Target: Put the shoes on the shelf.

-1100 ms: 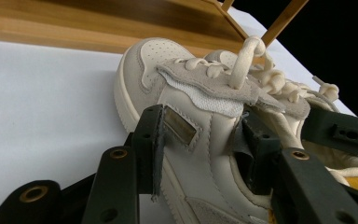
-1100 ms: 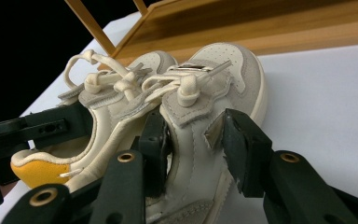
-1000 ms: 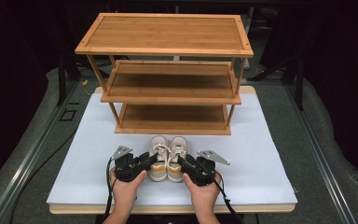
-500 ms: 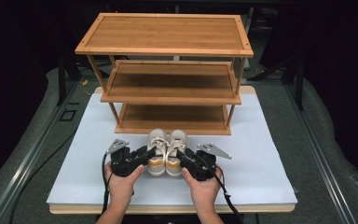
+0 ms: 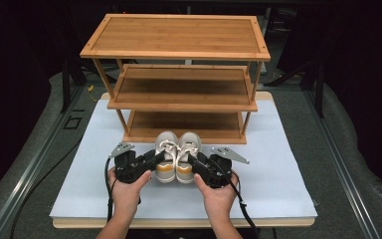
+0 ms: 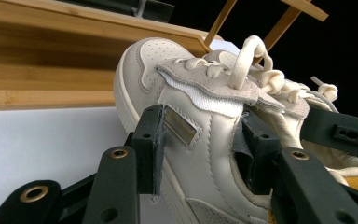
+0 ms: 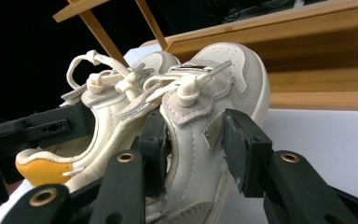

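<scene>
A pair of cream sneakers with orange heels hangs side by side just above the white mat (image 5: 278, 164), toes toward the rack. My left gripper (image 5: 155, 158) is shut on the left sneaker (image 5: 165, 154); in the left gripper view its pads (image 6: 151, 140) press the outer side and the inner collar of that sneaker (image 6: 168, 70). My right gripper (image 5: 195, 162) is shut on the right sneaker (image 5: 186, 154). In the right gripper view its jaws clamp the side wall and tongue area of this sneaker (image 7: 223, 65), with the left sneaker (image 7: 116, 121) beside it.
A three-tier bamboo shoe rack (image 5: 179, 35) stands at the back of the mat, its lowest shelf (image 5: 184, 124) just beyond the toes. Dark floor and metal rails flank the table. Open mat lies left and right of the hands.
Both hands have risen together with the sneakers in their grip, so the pair has come up off the mat and sits slightly nearer the rack's lowest shelf.
</scene>
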`<control>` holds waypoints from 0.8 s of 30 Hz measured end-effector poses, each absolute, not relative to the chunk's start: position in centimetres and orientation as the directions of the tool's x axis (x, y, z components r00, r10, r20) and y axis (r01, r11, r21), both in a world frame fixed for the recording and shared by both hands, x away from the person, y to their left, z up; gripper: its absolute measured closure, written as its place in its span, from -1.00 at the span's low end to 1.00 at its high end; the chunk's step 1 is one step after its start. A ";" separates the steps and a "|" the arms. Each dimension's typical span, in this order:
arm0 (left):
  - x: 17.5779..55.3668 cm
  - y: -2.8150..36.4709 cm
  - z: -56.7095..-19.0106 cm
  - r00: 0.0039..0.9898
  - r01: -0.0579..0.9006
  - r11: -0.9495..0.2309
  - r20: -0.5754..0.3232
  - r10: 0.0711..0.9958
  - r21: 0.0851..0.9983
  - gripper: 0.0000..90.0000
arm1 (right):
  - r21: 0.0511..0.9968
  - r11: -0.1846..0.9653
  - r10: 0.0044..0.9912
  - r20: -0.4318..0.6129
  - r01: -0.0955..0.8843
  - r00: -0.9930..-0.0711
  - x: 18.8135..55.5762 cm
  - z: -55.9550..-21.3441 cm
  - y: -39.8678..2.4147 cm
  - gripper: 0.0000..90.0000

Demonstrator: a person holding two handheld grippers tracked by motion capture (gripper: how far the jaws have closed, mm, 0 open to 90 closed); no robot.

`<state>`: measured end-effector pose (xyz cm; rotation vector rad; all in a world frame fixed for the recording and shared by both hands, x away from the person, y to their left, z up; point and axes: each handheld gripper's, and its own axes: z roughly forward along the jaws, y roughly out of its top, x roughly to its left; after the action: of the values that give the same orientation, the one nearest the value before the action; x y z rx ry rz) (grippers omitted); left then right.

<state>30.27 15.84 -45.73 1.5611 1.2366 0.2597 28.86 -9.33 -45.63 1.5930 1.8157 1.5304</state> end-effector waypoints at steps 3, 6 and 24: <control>30.3 15.8 -45.3 0.439 0.559 0.117 -0.413 0.798 0.821 0.27 | 0.824 -0.165 0.843 0.403 0.542 -0.356 28.9 -45.1 -9.4 0.36; 30.4 15.9 -44.7 0.444 0.554 0.118 -0.413 0.795 0.824 0.27 | 0.826 -0.161 0.842 0.400 0.540 -0.362 29.0 -44.5 -9.5 0.36; 30.7 15.7 -41.6 0.466 0.530 0.117 -0.404 0.787 0.840 0.27 | 0.838 -0.189 0.830 0.415 0.512 -0.372 29.1 -41.6 -9.9 0.35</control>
<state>30.73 15.74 -41.56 1.5474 1.1905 0.2752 29.11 -9.91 -41.60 1.5598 1.7867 1.5827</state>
